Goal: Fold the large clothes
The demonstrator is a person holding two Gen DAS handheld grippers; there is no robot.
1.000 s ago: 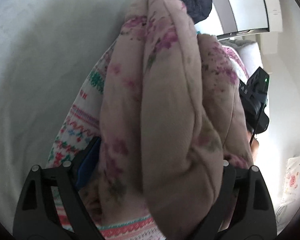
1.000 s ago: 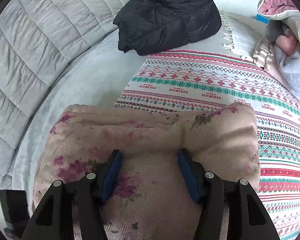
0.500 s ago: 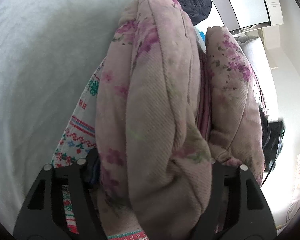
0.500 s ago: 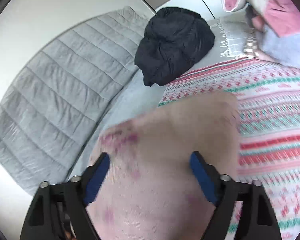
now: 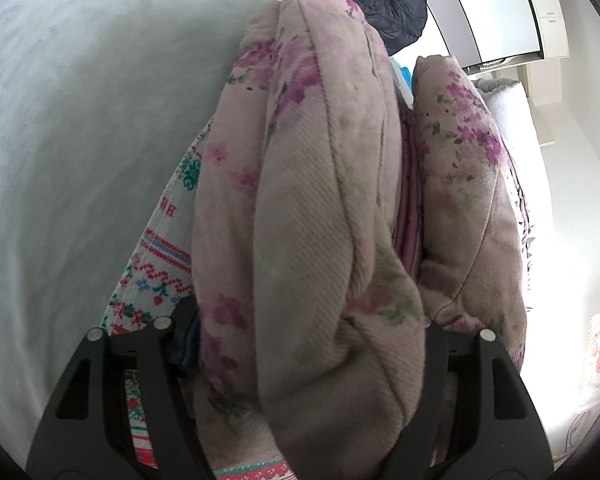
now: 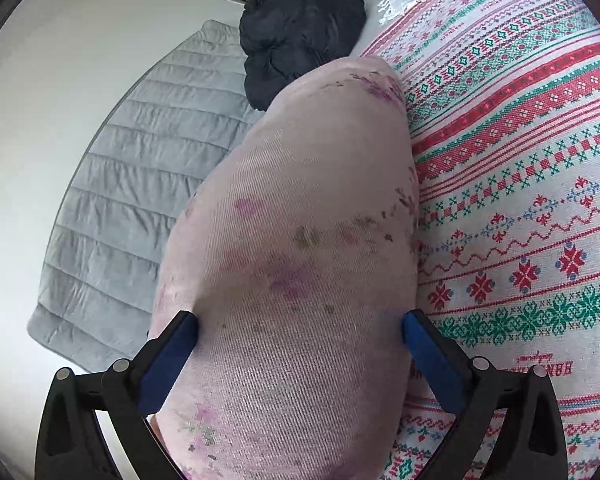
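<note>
Right wrist view: right gripper (image 6: 300, 356) fingers, just opened wide, are straddling the folded garment (image 6: 300, 240).
Left gripper (image 5: 304, 344) is seemingly pinching its folds together, steadying the bundle.

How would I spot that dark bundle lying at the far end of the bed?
Follow the red-and-green patterned blanket to its far edge, where the grey quilted cover begins. There sits the black puffy jacket, crumpled in a heap. It is the only plain dark item; the floral pink garment nearby is pale.

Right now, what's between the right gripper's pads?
The pink floral garment bulges between the right gripper's pads, whose jaws have just opened wide; seen in the right wrist view.
</note>
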